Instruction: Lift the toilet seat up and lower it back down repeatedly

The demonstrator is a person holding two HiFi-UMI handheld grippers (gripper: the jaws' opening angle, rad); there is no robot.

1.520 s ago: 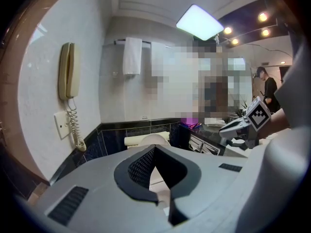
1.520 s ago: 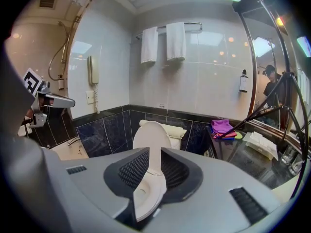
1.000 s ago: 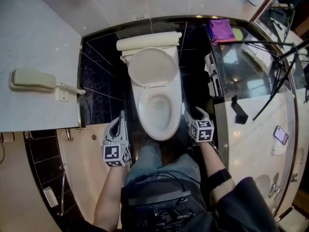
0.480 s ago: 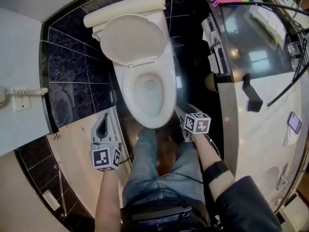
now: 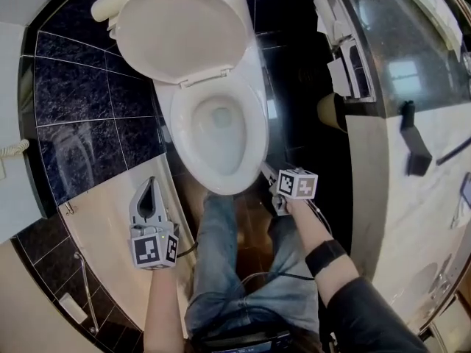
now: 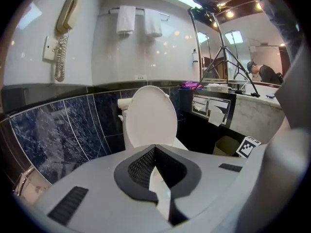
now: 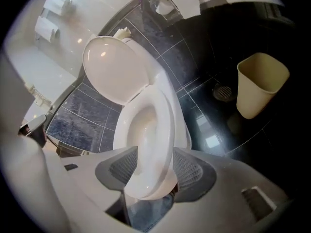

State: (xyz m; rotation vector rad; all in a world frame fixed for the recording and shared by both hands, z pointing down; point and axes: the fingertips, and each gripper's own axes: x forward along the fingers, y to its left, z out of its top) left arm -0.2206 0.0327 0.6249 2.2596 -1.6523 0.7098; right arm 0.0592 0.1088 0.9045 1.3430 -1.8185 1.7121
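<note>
Right gripper point(image 5: 269, 176) open round the front of the lowered toilet seat point(image 5: 259, 134); left gripper point(image 5: 152, 181) closed on nothing.
The toilet seat point(image 7: 163, 130) lies flat on the bowl, and the lid point(image 5: 180, 35) stands up against the tank. The right gripper point(image 7: 154, 166) points down at the seat's front edge. Its jaws have just been opening and stand wide, with the rim between them and neither pad clearly pressing. The left gripper point(image 6: 154, 148) hangs to the bowl's left, apart from the toilet, jaws together. A beige bin point(image 7: 260, 84) stands on the dark floor right of the toilet.
</note>
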